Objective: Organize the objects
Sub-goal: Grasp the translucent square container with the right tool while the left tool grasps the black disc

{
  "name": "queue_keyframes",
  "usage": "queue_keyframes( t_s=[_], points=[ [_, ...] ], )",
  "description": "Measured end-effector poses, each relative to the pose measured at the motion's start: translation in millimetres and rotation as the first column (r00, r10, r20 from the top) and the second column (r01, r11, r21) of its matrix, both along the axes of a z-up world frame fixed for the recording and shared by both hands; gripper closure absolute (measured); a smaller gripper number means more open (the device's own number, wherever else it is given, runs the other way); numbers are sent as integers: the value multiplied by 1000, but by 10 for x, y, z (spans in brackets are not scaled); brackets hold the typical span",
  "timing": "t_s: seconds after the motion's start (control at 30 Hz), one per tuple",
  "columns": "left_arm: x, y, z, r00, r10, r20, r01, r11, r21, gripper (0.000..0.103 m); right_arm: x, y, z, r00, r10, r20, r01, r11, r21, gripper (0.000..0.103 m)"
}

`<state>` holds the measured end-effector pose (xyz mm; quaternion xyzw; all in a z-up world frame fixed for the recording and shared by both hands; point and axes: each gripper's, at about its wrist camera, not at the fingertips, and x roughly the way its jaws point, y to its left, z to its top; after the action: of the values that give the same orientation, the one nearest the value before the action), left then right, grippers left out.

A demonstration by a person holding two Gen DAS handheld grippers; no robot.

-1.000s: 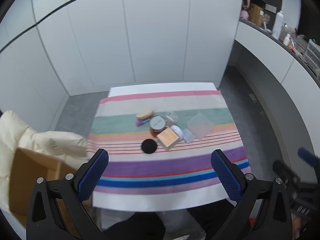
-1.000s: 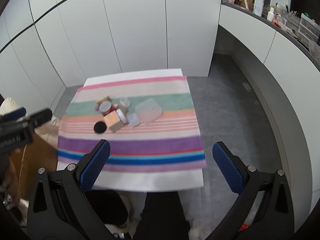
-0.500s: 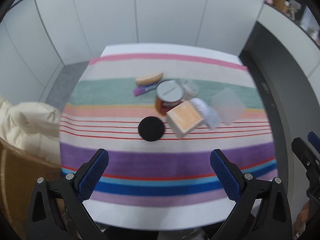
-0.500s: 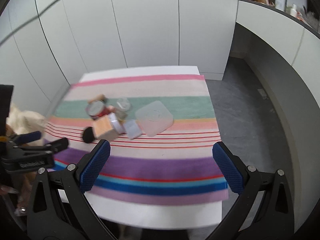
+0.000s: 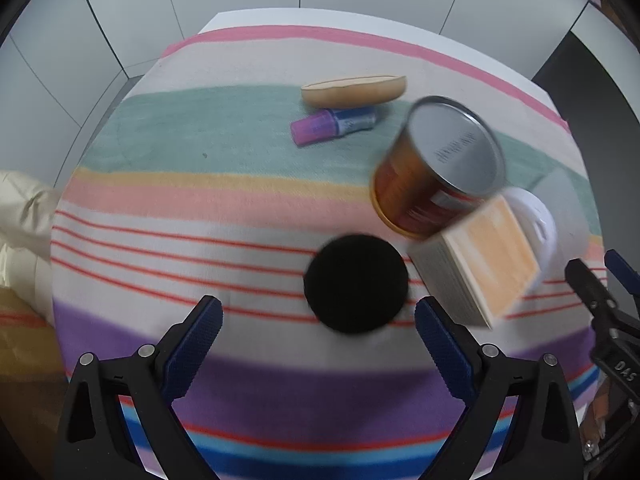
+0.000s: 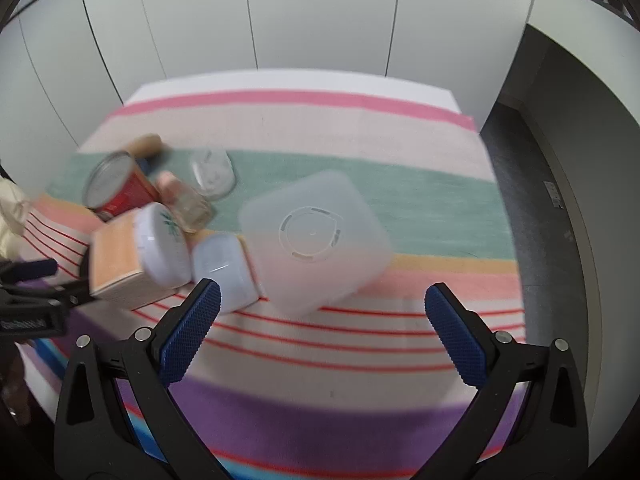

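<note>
Left gripper at the bottom of its view: jaws spread wide, nothing between the pads; they have just been closing slightly. It points steeply down, so the flat black round disc sits just past the tips, slightly right of centre; I read that as the first pick. Right of the disc lies a peach-topped rectangular box, with a red-orange tin can with a silver lid leaning against it. Farther up, on the green stripe, are a purple-capped blue marker and, beyond it, a tan bun-shaped piece.

Right gripper: jaws released, empty, straddling the near edge of an upturned translucent square plastic container at frame centre. It probably needs flipping before it can take the loose items. To its left are a small white square tub and a white round lidded jar; beyond them stands a clear glass cup.

Everything clusters mid-table on the striped cloth, nothing sorted yet.
</note>
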<state>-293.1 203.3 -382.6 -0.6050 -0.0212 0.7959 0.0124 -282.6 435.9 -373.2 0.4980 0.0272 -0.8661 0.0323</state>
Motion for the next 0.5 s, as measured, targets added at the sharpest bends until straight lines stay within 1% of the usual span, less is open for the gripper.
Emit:
queue_keyframes(
  t_s=[0.03, 0.07, 0.1, 0.2, 0.33, 0.5],
  points=[
    [-42, -1, -38, 1000, 2, 4, -2, 1000, -8, 6, -38, -27, -53, 1000, 8, 7, -8, 1000, 6, 0],
    [-63, 1, -64, 1000, 2, 7, -2, 1000, -2, 3, -70, -37, -101, 1000, 14, 14, -14, 1000, 8, 0],
    [-77, 9, -72, 1000, 2, -2, -2, 1000, -9, 4, -115, -55, -167, 999, 23, 24, -23, 1000, 9, 0],
    [-83, 81, -111, 1000, -20, -13, 20, 998, -56, 3, -168, -41, -191, 999, 36, 12, -36, 999, -35, 0],
    [-60, 158, -113, 998, -51, -23, 50, 997, -56, 5, -221, -34, -193, 999, 38, 12, -38, 998, -57, 1],
    [-61, 184, -88, 998, -59, -15, 58, 997, -54, 8, -217, -52, -180, 999, 52, -3, -52, 997, -52, 1]
  ],
)
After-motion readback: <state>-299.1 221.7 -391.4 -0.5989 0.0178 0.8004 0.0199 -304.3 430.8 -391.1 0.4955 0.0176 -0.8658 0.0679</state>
